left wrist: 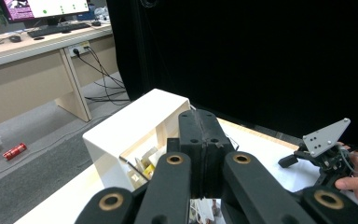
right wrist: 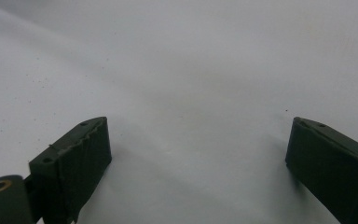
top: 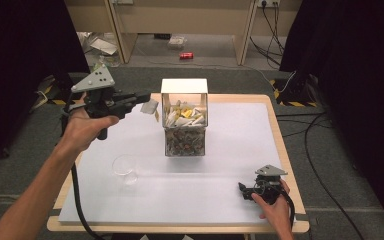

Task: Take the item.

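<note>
My left gripper is held in the air left of a clear box with a white top, which is full of small sachets. Its jaws are shut on a pale sachet that hangs from the tips with a yellow tag. The box lies just below and ahead in the left gripper view. An empty clear glass cup stands on the white table at front left. My right gripper rests at the front right, jaws wide open over bare tabletop.
A red can lies on the floor beyond the table, under a wooden desk. Black curtains hang on both sides. Cables run along the floor to the right of the table.
</note>
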### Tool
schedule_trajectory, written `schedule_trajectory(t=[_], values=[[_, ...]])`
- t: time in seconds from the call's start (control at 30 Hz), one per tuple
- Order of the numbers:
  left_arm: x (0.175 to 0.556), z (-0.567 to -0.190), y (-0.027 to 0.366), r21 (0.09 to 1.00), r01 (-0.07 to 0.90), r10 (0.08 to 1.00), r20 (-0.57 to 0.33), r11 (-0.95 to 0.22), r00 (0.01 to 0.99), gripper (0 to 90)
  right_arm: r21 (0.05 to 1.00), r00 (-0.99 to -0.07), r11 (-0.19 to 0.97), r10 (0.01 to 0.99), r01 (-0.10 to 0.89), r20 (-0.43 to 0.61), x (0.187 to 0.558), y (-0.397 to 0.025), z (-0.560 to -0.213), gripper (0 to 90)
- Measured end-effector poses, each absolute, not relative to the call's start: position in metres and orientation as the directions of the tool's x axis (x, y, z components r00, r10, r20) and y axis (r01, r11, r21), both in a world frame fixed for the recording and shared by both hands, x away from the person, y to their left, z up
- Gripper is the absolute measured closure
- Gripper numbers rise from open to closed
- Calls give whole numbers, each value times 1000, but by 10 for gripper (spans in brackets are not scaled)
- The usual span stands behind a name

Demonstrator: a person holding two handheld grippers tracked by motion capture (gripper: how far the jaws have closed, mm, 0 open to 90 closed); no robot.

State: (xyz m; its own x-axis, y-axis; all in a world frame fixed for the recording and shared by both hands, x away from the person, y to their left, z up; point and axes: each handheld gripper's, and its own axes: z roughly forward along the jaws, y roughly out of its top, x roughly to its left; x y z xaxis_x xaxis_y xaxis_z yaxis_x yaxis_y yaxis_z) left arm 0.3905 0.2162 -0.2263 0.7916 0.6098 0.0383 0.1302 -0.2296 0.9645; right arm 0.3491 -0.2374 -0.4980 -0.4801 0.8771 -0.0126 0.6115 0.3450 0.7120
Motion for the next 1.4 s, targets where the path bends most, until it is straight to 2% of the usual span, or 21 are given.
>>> schedule_trajectory(t=[0.6, 1.4], values=[[373, -248, 243, 965, 141, 621, 28, -220, 783, 895, 713, -479, 343, 878, 611, -12, 349, -237, -498, 72], [351, -303, 283, 963, 201, 652, -37, -180, 757, 896, 715, -478, 342, 878, 610, -12, 349, -237, -498, 72]])
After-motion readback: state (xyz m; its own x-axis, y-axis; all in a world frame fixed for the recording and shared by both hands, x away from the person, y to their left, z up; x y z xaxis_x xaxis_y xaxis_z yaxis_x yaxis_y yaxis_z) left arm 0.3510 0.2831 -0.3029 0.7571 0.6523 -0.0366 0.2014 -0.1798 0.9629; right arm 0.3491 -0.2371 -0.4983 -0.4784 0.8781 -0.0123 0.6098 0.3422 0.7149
